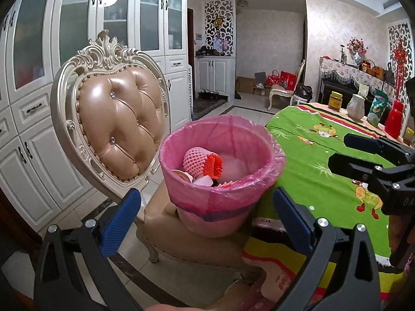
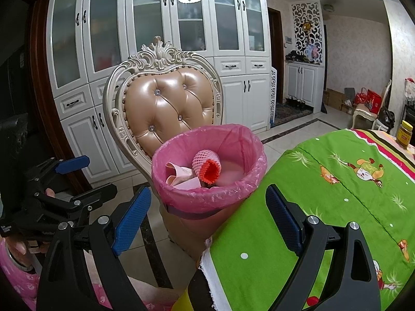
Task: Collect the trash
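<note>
A pink bin with a pink liner stands on the seat of a tufted chair, beside the table. Inside it lie a pink and orange foam fruit net and pale scraps. My left gripper is open and empty, its blue pads on either side of the bin's near wall, a little short of it. My right gripper is open and empty, facing the same bin with the net inside. Each gripper shows in the other's view: the right one, the left one.
A table under a green cartoon cloth is at the right, with a yellow jar, white jug, snack bag and red flask at its far end. White cabinets stand behind the chair.
</note>
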`<state>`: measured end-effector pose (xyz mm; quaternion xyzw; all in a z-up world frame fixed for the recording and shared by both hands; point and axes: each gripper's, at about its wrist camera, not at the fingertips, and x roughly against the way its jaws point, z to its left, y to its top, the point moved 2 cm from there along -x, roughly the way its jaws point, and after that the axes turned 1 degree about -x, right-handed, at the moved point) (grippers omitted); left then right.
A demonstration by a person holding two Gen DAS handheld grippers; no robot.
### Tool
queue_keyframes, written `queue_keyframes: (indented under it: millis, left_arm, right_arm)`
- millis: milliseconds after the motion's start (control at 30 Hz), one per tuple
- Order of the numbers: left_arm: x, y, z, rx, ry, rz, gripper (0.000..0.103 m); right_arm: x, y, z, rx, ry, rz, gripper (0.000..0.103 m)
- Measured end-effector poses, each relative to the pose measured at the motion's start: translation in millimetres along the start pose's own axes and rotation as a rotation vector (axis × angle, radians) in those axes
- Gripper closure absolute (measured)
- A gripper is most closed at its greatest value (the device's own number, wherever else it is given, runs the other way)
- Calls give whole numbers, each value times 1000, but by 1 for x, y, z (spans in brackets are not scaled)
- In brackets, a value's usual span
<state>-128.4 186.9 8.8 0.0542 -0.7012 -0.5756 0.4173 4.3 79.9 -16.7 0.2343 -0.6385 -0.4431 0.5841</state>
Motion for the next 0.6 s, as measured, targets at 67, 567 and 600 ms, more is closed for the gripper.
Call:
queue_keyframes:
  millis: [67, 567, 600]
  left_arm:
    - [-2, 1, 3, 15, -22, 6, 5]
    - [-19, 13, -39, -90, -23, 32, 5]
    - [-22, 14, -53, -122, -55, 39, 5]
  right_arm:
    - [-1, 0, -2, -3, -2, 0, 18]
    - [34, -9, -37, -35, -129, -6, 18]
    - [45, -15, -48, -43, -171, 0, 18]
